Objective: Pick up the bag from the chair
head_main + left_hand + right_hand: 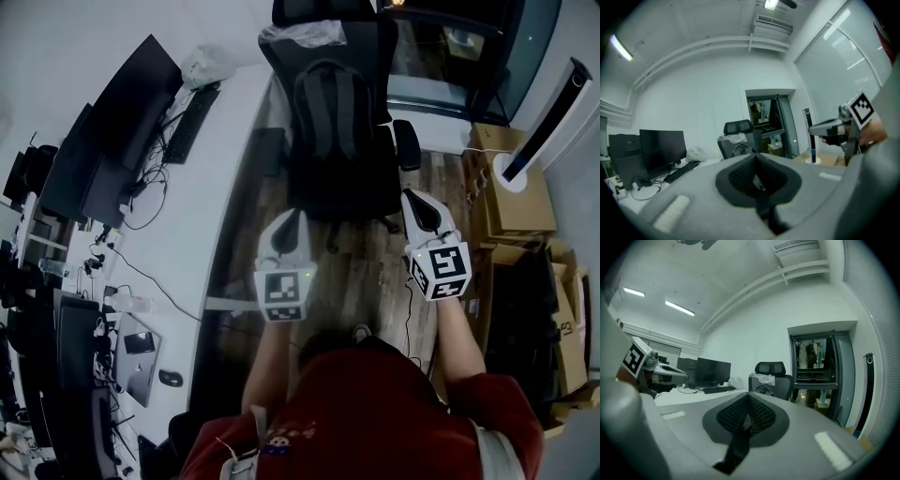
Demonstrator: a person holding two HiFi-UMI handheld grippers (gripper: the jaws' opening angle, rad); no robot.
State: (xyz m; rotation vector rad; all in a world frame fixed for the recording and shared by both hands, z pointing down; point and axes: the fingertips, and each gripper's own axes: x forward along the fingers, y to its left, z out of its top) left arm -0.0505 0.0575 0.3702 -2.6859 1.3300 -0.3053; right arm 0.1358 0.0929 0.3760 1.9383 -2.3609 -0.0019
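A dark backpack [333, 117] leans upright against the back of a black office chair [349, 195] straight ahead of me. My left gripper [291, 223] hovers just short of the seat's front left, jaws shut and empty. My right gripper [419, 202] floats at the seat's front right near the armrest, also shut on nothing. In the left gripper view the chair [738, 127] and the bag [742, 150] stand beyond the closed tips [756, 156]. The right gripper view shows the chair [771, 368] and the bag [762, 389] past the closed tips [748, 396].
A white desk [202, 197] runs along the left with monitors [122, 122], a keyboard [192, 122] and a white plastic bag [208, 64]. Cardboard boxes [514, 192] and a white tower fan [548, 108] stand at the right. A glass door [450, 42] is behind the chair.
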